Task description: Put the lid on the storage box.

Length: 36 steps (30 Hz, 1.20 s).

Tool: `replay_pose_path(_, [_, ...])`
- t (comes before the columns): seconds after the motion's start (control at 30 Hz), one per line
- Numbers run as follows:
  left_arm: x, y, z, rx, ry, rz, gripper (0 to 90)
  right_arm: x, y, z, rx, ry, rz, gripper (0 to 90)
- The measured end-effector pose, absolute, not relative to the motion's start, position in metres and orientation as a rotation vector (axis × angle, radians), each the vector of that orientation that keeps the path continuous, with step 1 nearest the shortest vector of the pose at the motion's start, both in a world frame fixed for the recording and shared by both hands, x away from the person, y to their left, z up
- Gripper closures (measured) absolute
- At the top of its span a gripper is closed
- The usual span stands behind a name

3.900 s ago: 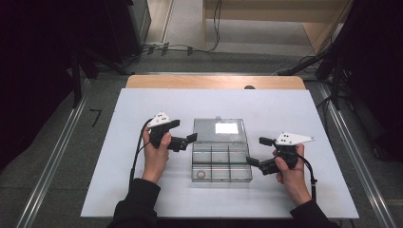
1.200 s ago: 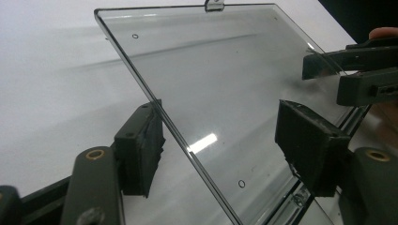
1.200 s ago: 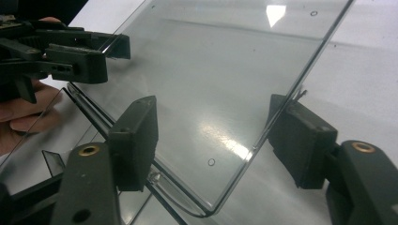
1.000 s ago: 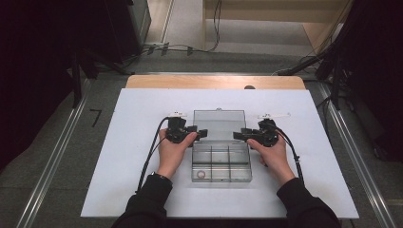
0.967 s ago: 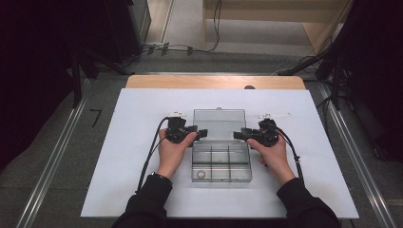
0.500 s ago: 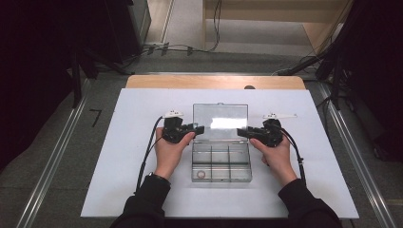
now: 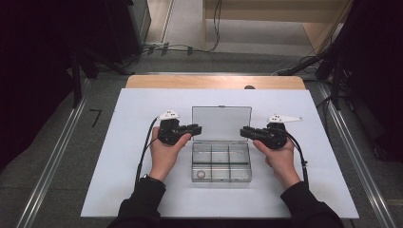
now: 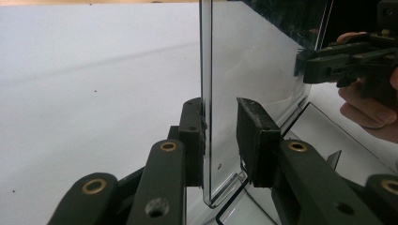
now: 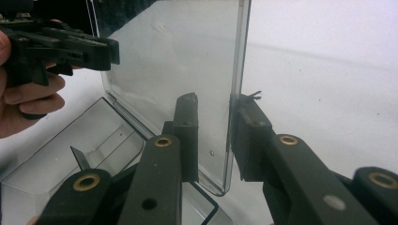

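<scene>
The clear compartment box (image 7: 221,161) sits mid-table, its lid (image 7: 221,122) raised upright. Both the left gripper (image 7: 191,129) and right gripper (image 7: 247,132) have just been closing astride the lid's side edges, gaps remaining. Swing both together, evenly, avoiding twist.

My sleeves (image 7: 142,209) are black. Each gripper, left (image 7: 196,128) and right (image 7: 244,132), is black with a white three-cornered plate on top, brass rivets on the jaw links, and a black cable trailing back.
</scene>
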<state>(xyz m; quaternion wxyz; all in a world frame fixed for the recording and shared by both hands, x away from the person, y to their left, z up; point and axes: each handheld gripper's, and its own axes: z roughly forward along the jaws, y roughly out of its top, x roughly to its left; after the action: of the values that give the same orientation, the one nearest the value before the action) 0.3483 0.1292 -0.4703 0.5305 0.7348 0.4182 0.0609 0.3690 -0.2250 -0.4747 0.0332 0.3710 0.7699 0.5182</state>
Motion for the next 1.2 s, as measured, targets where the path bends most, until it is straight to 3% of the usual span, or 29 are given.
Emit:
replay_pose_path(0.23, [0.349,0.13,-0.465,1.71,0.987,0.157,67.8,0.364,-0.227,-0.477,1.092,2.346,1.614,73.0])
replay_pose_path(0.6, [0.347,0.132,-0.46,1.695,0.964,0.155,70.9,0.361,-0.228,-0.477,1.015,2.328,1.606,72.6])
replay_pose_path(0.8, [0.341,0.132,-0.459,1.697,0.937,0.159,70.5,0.36,-0.232,-0.468,1.062,2.269,1.645,61.5])
replay_pose_path(1.2, [0.326,0.133,-0.458,1.69,0.902,0.155,69.1,0.349,-0.229,-0.438,0.942,2.259,1.665,61.6])
